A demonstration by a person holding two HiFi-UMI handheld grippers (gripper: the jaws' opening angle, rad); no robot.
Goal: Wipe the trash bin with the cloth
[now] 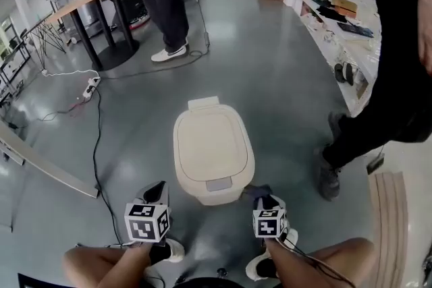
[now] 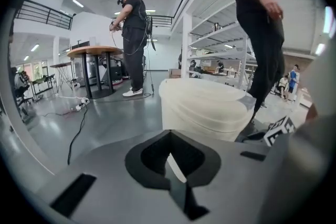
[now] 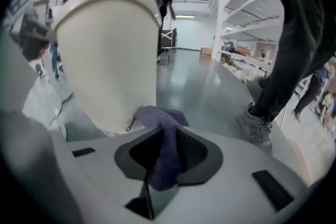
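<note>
A cream trash bin with a shut lid stands on the grey floor right in front of me. My right gripper is low at the bin's front right side, shut on a dark purple cloth. In the right gripper view the cloth bunches between the jaws of that gripper and touches the bin's wall. My left gripper hovers by the bin's front left, apart from it. In the left gripper view the left gripper is shut and holds nothing, with the bin just ahead.
A person in black stands close at the bin's right. Another person stands at the back by a table. A power strip and cable lie at left. Shelves line the right, and wooden boards lie near right.
</note>
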